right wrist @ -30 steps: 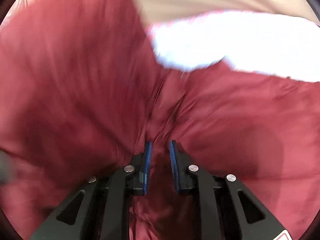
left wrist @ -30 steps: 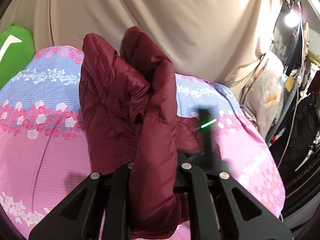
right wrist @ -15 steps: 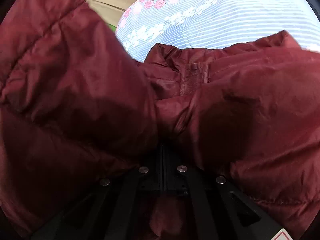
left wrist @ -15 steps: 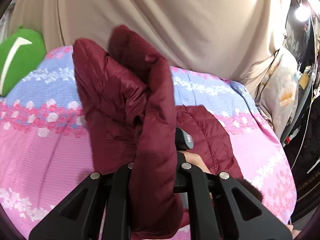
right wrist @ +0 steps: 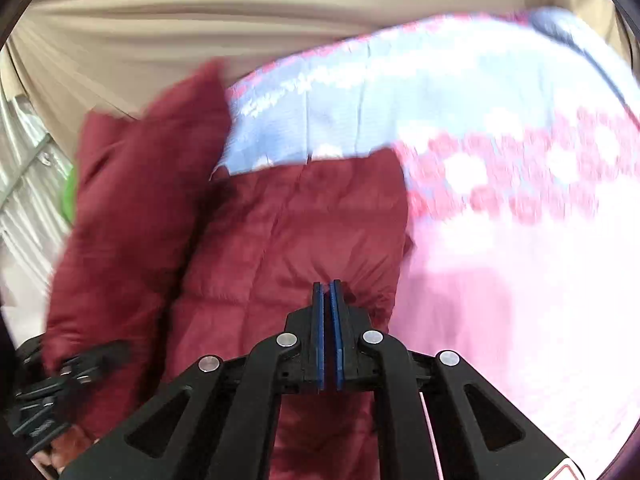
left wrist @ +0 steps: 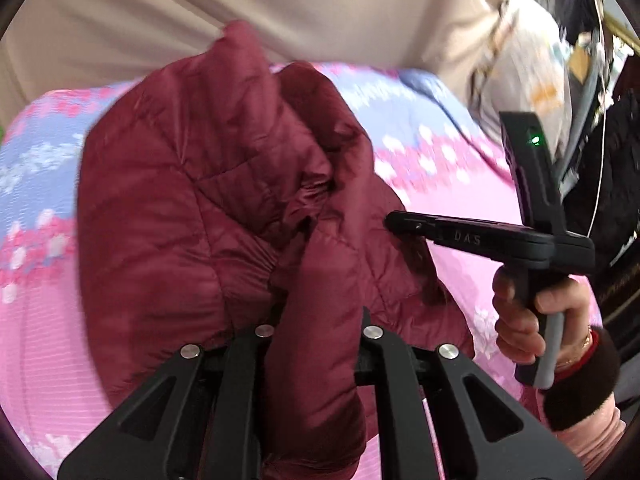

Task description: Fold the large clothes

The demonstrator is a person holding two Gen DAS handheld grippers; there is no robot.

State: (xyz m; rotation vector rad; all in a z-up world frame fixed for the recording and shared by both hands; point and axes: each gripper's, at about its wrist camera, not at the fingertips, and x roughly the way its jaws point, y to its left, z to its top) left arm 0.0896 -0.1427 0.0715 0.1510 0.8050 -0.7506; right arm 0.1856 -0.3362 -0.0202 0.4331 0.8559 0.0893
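The jacket lies on the bed, one part lifted. The left gripper is clamped on a thick fold of it. The right gripper is empty, its blue pads nearly together above the flat part. I judge one fold is in progress: next the left must carry its fold over and lay it flat. Half a second ago the right held jacket cloth; now it is free, its jaws having opened slightly.

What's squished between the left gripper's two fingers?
A thick fold of the dark red puffy jacket sits in the left gripper, seen in the left wrist view.
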